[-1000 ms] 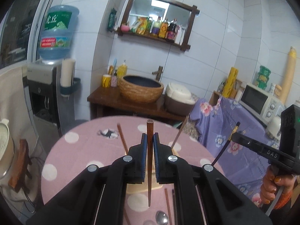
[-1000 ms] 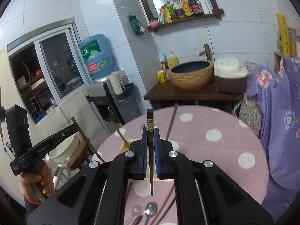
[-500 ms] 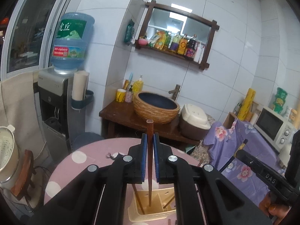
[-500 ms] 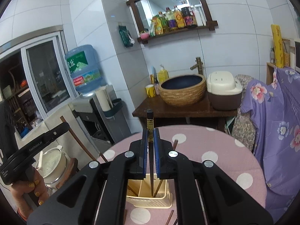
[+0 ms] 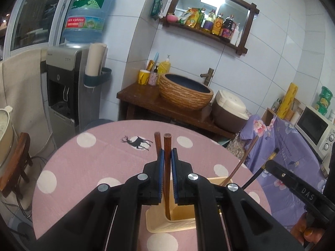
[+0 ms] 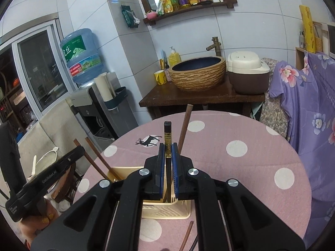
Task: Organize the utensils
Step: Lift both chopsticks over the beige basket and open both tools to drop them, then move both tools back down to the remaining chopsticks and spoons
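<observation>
Both grippers' fingers were clamped on upright chopsticks over the cream holder [image 5: 184,219] on the surface, left gripper [image 5: 166,161] on a brown wooden chopstick [image 5: 167,146], right gripper [image 6: 168,161] on a black chopstick [image 6: 167,133] (light, stiff, probably slick lacquer), each gripped mid-shaft.

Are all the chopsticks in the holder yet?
Not yet. Some chopsticks already stand in the cream holder. The left gripper holds a brown chopstick over it, the right gripper a black one. At least one loose chopstick lies on the table.
</observation>
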A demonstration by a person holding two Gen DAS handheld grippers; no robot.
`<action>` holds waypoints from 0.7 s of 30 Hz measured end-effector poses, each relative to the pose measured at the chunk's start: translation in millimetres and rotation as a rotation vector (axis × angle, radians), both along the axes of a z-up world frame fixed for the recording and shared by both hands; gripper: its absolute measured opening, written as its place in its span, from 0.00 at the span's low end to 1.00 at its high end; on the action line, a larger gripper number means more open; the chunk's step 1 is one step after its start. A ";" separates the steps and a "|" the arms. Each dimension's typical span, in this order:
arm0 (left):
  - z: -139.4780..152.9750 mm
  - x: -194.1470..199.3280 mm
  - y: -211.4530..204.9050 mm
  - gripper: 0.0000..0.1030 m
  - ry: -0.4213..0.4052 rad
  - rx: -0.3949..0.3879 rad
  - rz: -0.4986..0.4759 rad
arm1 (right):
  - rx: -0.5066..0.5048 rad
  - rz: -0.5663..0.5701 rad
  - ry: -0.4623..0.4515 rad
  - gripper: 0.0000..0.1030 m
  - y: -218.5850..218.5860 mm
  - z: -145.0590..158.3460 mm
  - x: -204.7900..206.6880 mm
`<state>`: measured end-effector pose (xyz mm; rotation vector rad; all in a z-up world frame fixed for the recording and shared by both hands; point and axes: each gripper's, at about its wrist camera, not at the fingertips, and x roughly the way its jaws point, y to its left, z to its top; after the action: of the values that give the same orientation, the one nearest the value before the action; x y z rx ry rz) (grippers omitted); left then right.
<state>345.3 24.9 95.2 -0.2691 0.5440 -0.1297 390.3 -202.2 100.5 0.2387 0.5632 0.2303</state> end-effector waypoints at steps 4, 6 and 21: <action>-6.7 -0.5 -1.2 0.08 -0.006 0.010 0.010 | 0.007 0.004 -0.008 0.07 -0.9 -2.6 -2.8; -6.1 -1.3 -2.5 0.08 -0.010 0.017 0.013 | 0.011 0.002 -0.009 0.07 -1.7 -2.9 -2.8; -7.8 -48.5 -10.2 0.71 -0.108 0.089 -0.005 | -0.020 -0.018 -0.099 0.40 -2.8 -9.8 -42.5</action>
<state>296.8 14.6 87.5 -0.1733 0.4418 -0.1237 347.8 -205.0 90.7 0.2121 0.4647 0.2176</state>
